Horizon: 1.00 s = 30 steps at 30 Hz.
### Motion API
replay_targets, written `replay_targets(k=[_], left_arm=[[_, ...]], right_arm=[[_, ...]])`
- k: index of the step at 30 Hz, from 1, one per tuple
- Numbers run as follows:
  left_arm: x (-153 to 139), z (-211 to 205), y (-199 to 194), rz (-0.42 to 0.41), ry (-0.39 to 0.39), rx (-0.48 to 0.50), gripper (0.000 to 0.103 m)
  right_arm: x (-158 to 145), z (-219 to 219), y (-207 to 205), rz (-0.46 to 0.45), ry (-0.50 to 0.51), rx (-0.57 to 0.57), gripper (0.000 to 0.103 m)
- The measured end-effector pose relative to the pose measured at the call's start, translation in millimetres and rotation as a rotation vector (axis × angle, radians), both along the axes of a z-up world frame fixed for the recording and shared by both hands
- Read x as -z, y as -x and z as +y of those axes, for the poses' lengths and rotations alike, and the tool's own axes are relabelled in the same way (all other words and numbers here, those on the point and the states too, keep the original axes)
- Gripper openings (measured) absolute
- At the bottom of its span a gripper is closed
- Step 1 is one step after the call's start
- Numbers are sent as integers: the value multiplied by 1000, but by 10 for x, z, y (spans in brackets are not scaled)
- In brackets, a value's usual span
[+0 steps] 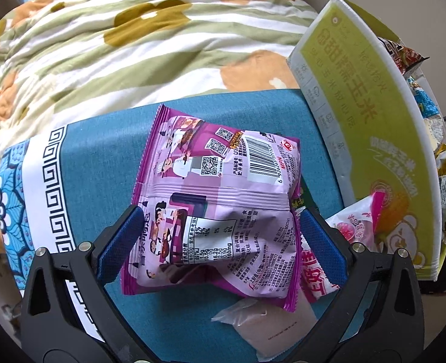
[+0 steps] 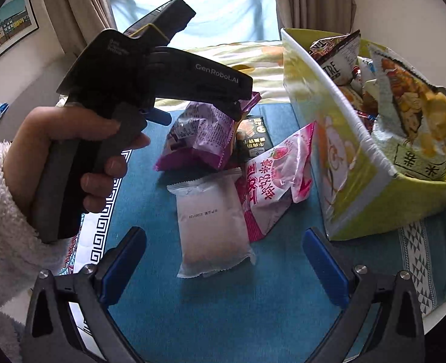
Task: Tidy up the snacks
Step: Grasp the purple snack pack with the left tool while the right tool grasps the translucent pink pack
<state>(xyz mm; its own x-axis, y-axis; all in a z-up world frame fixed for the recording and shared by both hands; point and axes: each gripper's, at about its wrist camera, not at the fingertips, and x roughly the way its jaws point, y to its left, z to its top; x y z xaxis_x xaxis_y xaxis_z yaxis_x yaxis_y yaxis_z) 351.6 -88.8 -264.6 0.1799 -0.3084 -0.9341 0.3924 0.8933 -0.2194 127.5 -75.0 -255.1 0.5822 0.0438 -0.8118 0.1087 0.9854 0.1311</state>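
A purple snack bag (image 1: pixel 219 205) lies on the blue cloth, between the wide-apart fingers of my left gripper (image 1: pixel 219 227); the blue pads flank it and I cannot tell if they touch it. It also shows in the right wrist view (image 2: pixel 201 136) under the left gripper (image 2: pixel 192 112). A white packet (image 2: pixel 213 220), a pink and white bag (image 2: pixel 277 181) and a small black packet (image 2: pixel 253 139) lie beside it. My right gripper (image 2: pixel 223 260) is open and empty, just before the white packet. A green box (image 2: pixel 353 169) at the right holds several snack bags.
The blue patterned cloth (image 2: pixel 223 317) covers the table. A flowered quilt (image 1: pixel 132 45) lies behind it. The green box (image 1: pixel 368 121) stands close on the right of the left gripper. Curtains and a window are at the back.
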Motion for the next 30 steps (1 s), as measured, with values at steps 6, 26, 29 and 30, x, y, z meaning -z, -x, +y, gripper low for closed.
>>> replay_targets(k=[6,26,29,30], left_arm=[[72,302,-75,10,-5,-30,96],[42,766,30,31,13,-87,71],[38,817,103,36,10,-94,71],[34,837,127,38,9,-98,71]], right_arm=[[205,68,-202,10,5,-29,103],[545,184,-557,76,176,-145,85],[543,189,-553,80,184,-146,80],[550,196,-541,81,184,-148,80]])
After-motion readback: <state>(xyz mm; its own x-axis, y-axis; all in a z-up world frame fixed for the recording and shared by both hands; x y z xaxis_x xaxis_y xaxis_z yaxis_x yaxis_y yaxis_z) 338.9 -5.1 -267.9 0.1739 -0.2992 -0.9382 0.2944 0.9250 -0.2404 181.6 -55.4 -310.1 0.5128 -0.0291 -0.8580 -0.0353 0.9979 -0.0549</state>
